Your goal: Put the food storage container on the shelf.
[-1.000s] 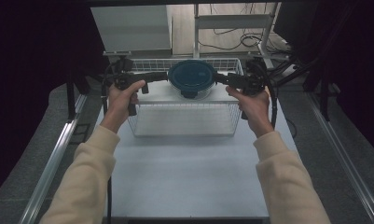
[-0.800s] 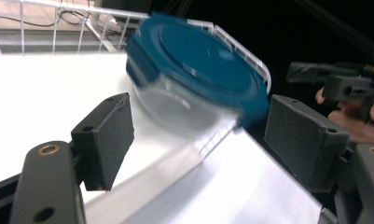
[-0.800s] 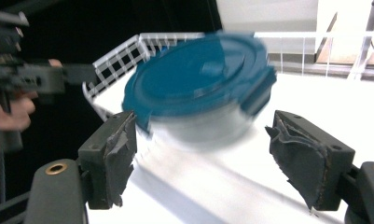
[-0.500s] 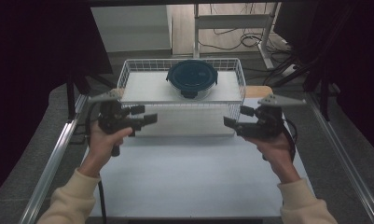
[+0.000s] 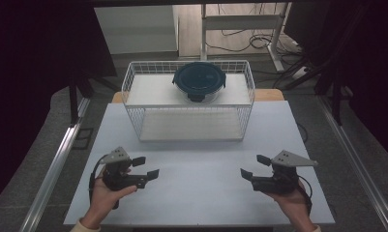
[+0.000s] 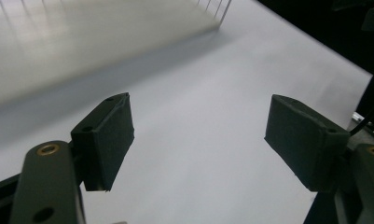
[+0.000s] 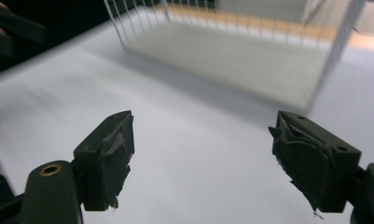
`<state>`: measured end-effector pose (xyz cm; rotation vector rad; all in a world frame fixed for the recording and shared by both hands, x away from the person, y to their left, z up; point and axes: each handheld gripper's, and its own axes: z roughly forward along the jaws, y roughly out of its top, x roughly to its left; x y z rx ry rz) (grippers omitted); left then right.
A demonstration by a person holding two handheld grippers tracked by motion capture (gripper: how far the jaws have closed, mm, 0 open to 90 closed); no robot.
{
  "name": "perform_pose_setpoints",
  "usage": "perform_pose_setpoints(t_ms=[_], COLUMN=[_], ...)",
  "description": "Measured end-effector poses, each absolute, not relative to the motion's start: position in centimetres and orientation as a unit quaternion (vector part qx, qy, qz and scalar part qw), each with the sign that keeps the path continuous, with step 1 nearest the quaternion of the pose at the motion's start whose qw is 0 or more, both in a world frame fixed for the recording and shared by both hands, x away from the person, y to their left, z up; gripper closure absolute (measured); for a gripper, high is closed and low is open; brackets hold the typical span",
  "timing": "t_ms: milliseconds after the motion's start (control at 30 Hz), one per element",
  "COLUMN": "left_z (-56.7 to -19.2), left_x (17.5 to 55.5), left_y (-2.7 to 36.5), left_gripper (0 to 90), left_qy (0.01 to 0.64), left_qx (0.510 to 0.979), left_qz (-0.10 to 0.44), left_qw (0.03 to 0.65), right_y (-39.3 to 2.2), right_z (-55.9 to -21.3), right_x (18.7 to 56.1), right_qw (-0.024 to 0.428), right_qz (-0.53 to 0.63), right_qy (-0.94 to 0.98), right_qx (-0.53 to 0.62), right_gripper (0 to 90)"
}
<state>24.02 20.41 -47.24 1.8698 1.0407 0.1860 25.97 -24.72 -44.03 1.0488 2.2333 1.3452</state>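
A round container with a dark blue clip lid [image 5: 199, 81] sits on the upper shelf of a white wire rack [image 5: 133, 92] at the back of the table. Near the front left of the white table [image 5: 196, 159], my left gripper [image 5: 147, 167] is held open, jaws pointing right with nothing between them. At the front right, my right gripper [image 5: 254, 165] is open too, pointing left. In the left gripper view my gripper [image 6: 198, 135] has bare table between its pads. In the right gripper view my gripper [image 7: 201, 154] faces the rack's lower shelf [image 7: 231, 65].
The wire rack stands across the back middle of the table, its lower shelf bare. A wooden strip [image 5: 269, 94] shows behind it. Metal rails [image 5: 56, 164] run along both sides of the table. Cables [image 5: 259, 43] lie on the floor beyond.
Both hands have drawn back from the rack to the table's front edge. The container stays on the upper shelf. Both grippers remain open.
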Motion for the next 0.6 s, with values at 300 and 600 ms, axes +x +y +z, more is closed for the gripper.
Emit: perform_pose_setpoints(t_ms=[300, 600], left_z=[-48.1, -48.4], left_x=[24.0, 24.2], left_y=[21.0, 22.0], left_gripper=[24.1, 23.3], left_qy=[0.439, 0.448], left_qx=[0.759, 0.750], left_qz=[0.092, 0.086], left_qw=[0.472, 0.478], right_y=[-24.8, -25.2], right_z=[-46.2, -46.6], right_x=[26.2, 26.4], right_qw=[0.163, 0.175], right_qz=[0.453, 0.444], right_qy=[0.791, 0.790], right_qx=[0.376, 0.384], right_gripper=[20.2, 17.0])
